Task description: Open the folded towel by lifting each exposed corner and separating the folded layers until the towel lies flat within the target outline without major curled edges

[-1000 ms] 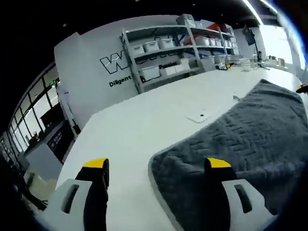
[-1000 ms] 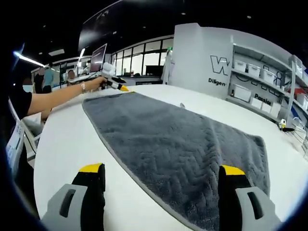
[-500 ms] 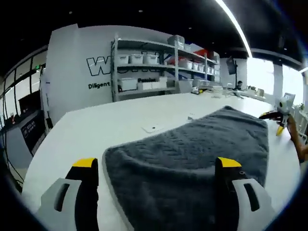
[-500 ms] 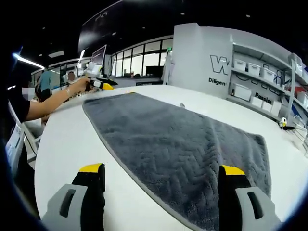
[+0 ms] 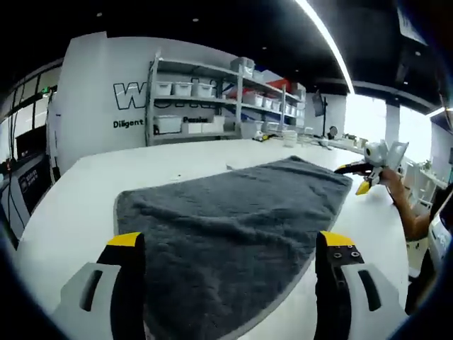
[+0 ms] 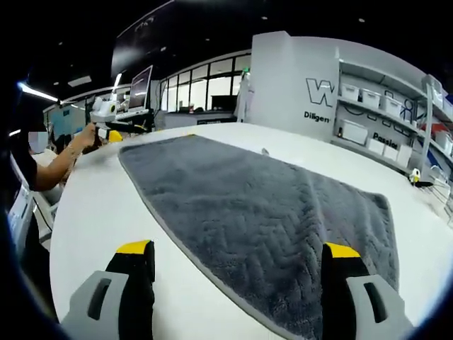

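Observation:
A grey towel [image 5: 226, 219] with a zigzag weave lies spread out on the white table [image 5: 78, 191]. In the left gripper view my left gripper [image 5: 230, 244] stands open just above the towel's near end, nothing between its yellow-tipped fingers. The right gripper [image 5: 364, 170], held by a hand, hovers off the towel's far right corner. In the right gripper view the towel [image 6: 255, 205] stretches away, and my right gripper [image 6: 237, 249] is open over its near edge, holding nothing. The left gripper [image 6: 106, 120] hangs in a hand beyond the towel's far left corner.
Shelves with white bins [image 5: 205, 106] stand against a lettered wall [image 6: 283, 78] behind the table. A small flat piece [image 5: 172, 178] lies on the table past the towel. A monitor [image 6: 140, 88] and desks are at the far left. Bare table [image 6: 85, 212] flanks the towel.
The left gripper has drawn back from the towel's far corner, away from the table in the right gripper view; its camera swung round to face the towel's length. The towel lies as before.

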Tool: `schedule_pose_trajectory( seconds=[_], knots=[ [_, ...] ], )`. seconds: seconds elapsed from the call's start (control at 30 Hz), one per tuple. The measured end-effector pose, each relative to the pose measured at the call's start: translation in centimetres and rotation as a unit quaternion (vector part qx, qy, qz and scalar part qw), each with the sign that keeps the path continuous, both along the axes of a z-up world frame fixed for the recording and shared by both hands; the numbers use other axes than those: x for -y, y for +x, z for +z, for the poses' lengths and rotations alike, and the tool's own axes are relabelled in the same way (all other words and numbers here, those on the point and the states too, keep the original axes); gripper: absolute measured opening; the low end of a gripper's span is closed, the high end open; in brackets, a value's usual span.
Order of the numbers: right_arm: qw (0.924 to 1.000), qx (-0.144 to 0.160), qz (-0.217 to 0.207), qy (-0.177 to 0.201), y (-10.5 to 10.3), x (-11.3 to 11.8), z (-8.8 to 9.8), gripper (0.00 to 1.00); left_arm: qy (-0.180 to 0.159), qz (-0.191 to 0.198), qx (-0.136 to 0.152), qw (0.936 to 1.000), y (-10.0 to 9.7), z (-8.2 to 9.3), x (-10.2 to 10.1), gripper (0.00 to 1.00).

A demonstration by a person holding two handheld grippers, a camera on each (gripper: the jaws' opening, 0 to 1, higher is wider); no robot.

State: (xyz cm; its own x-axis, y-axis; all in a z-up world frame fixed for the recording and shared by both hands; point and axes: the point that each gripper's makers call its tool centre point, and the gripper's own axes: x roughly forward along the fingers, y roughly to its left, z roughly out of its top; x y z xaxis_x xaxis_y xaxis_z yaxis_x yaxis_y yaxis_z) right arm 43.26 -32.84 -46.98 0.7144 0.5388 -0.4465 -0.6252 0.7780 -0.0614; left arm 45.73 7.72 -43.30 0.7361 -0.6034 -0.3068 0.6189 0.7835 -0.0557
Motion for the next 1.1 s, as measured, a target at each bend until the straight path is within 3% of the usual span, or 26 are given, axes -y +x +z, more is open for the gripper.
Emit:
schedule_pose_trajectory(
  seconds=[0.13,0.2,0.27,0.4,0.47,0.6,0.8,0.9,1.03,1.1],
  knots=[
    [1.0,-0.002,0.001,-0.002,-0.1,0.0,-0.1,0.99,-0.004,0.016,0.005,0.9999,-1.7,-0.2,-0.5,0.99],
    [1.0,-0.002,0.001,-0.003,-0.1,-0.1,-0.2,0.99,-0.004,0.022,0.012,0.9997,-2.3,-0.4,-0.6,0.93],
    [1.0,-0.003,0.002,-0.004,-0.1,-0.1,-0.3,0.99,0.003,0.034,0.012,0.9993,-2.5,-0.8,-1.1,0.87],
    [1.0,-0.004,0.003,-0.004,-0.1,-0.1,-0.3,0.99,0.011,0.058,0.002,0.9983,-2.7,-1.8,-2.3,0.84],
    [1.0,-0.003,0.006,-0.003,-0.1,-0.2,-0.2,0.99,0.022,0.062,0.003,0.9979,-2.7,-2.2,-2.7,0.78],
    [1.0,-0.004,0.008,-0.004,-0.3,-0.4,-0.3,0.99,0.029,0.065,-0.01,0.9975,-2.3,-2.9,-3.5,0.49],
    [1.0,-0.007,0.004,-0.002,-0.2,-0.2,-0.4,0.99,0.049,0.068,-0.03,0.9961,-1.6,-3.9,-3.8,0.28],
    [1.0,-0.007,0.003,-0.002,-0.2,-0.1,-0.5,0.99,0.052,0.065,-0.042,0.9956,-1.4,-4.5,-3.7,0.23],
    [1.0,-0.007,0.001,-0.001,-0.2,-0.1,-0.4,0.99,0.095,0.072,-0.044,0.9919,-1.4,-5.6,-4.8,0.19],
    [1.0,-0.007,0.0,0.0,-0.2,0.0,-0.4,0.99,0.083,0.071,-0.047,0.9929,-1.5,-5.5,-4.9,0.18]
  ],
)
